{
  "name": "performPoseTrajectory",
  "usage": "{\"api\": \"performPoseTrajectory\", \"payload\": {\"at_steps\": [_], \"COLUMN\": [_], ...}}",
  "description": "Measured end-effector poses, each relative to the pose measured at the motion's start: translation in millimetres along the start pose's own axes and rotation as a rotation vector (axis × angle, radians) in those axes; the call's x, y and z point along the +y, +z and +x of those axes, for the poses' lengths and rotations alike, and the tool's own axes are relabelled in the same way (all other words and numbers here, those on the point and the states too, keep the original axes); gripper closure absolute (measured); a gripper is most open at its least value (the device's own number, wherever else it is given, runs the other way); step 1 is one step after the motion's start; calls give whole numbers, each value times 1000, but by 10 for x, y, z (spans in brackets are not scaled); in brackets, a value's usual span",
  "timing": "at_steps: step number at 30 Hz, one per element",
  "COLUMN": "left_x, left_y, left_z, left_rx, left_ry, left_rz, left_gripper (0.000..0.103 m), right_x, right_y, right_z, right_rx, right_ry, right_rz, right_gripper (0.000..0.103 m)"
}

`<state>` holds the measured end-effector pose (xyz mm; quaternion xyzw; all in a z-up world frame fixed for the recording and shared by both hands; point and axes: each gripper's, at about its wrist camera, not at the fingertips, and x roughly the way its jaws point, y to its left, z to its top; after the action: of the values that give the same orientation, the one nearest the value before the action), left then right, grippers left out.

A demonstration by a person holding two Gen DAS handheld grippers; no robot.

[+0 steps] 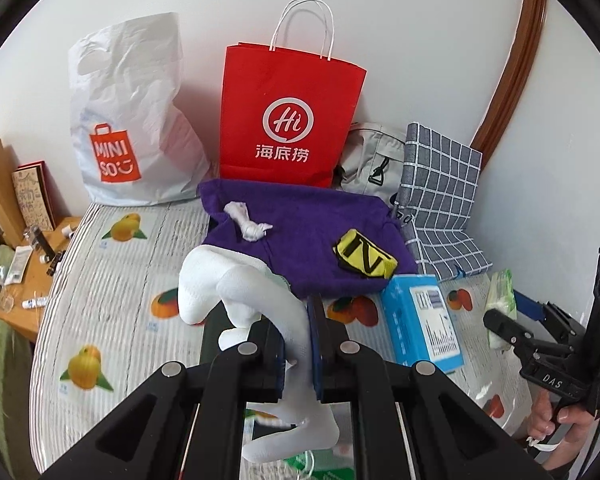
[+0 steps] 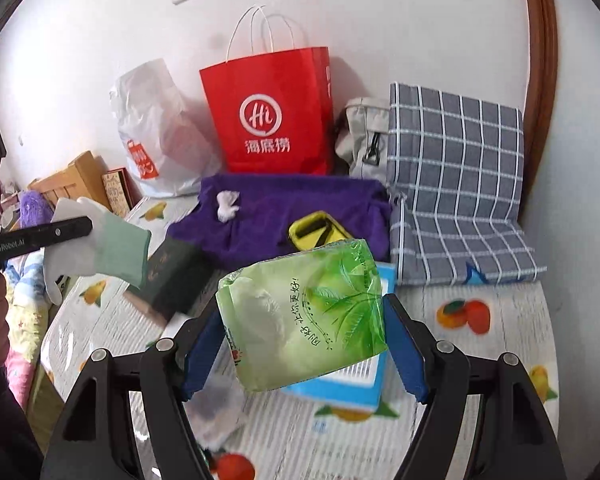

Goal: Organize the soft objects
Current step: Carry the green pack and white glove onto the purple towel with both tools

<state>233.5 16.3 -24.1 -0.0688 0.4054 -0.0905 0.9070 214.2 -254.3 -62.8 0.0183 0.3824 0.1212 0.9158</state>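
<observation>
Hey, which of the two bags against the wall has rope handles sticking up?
The red paper bag, standing upright in the middle with white twisted rope handles. The white plastic bag to its left is crumpled and has only a cut-out hand hole.

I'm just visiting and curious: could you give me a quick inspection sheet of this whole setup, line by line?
Surface: fruit-print cover, mostly bare at left.
Job's things: white sock in left gripper; green tissue pack in right gripper; purple towel lying flat.
Clutter: blue box, yellow pouch, red paper bag, white plastic bag, checked cushion.
Grippers: left jaws shut on sock; right jaws wide, clamping pack.
Cables: nothing seen.
Surroundings: white wall, wooden side table.
</observation>
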Motion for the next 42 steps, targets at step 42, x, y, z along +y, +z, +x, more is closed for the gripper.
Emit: {"api": "performPoseTrajectory", "payload": {"at_steps": [42], "left_x": [196], "left_y": [867], "left_z": [1793], "left_rx": [120], "left_ry": [-118], "left_rz": [-8], "left_gripper": [93], "right_x": [-354], "right_y": [1237], "right_z": [2021], "right_rx": [75], "right_ry": [21], "right_rz": [101], "right_gripper": [28]}}
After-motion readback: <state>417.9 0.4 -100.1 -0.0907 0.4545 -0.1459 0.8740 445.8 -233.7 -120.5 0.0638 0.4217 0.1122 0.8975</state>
